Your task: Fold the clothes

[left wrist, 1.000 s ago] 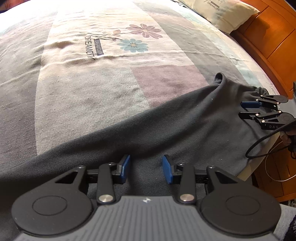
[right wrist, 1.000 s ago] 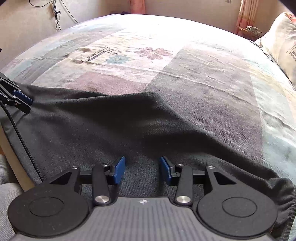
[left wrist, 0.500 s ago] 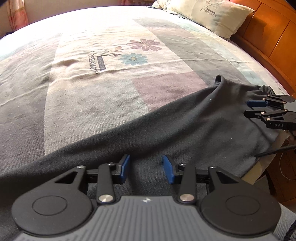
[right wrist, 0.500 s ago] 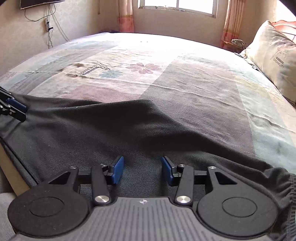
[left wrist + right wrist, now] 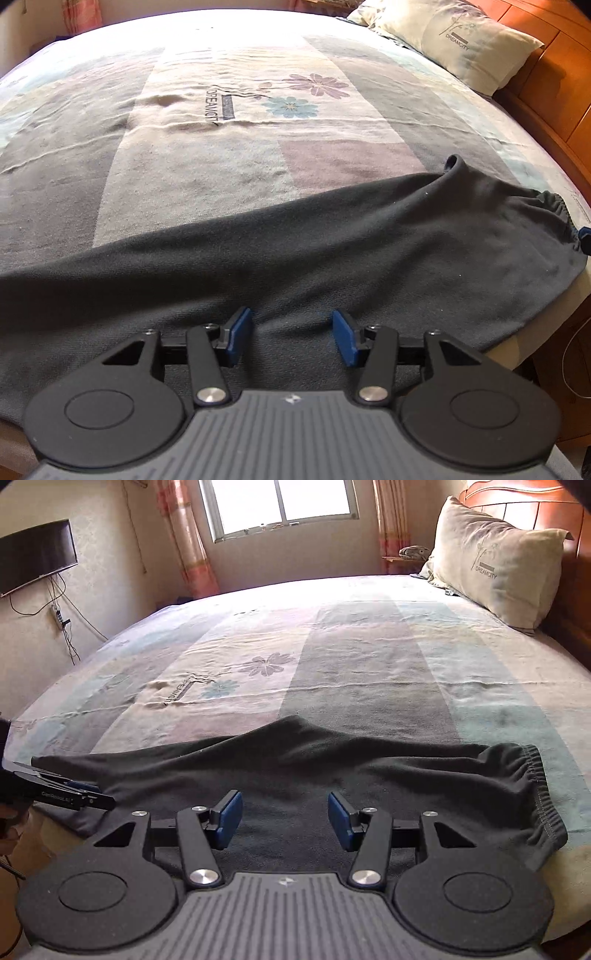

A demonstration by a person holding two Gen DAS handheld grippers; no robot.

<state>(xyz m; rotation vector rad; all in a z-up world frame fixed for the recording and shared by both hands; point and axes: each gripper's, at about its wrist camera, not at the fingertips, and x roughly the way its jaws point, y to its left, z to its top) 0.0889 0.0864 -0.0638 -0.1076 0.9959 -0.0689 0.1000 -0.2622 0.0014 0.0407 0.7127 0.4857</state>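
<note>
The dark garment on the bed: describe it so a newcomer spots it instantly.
Start at the patchwork bedspread with printed flowers. Along its near edge lies the dark garment, spread flat. Charcoal and plain, it ends in a gathered elastic waistband nearest the pillow.

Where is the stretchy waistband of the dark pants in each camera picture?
Left wrist view: the elastic waistband sits at the far right edge, near the wooden headboard side of the bed.
Right wrist view: the elastic waistband is at the right, at the end of the dark pants.
Shared landmark: the cream pillow printed DREAMCITY, upper right in both.
</note>
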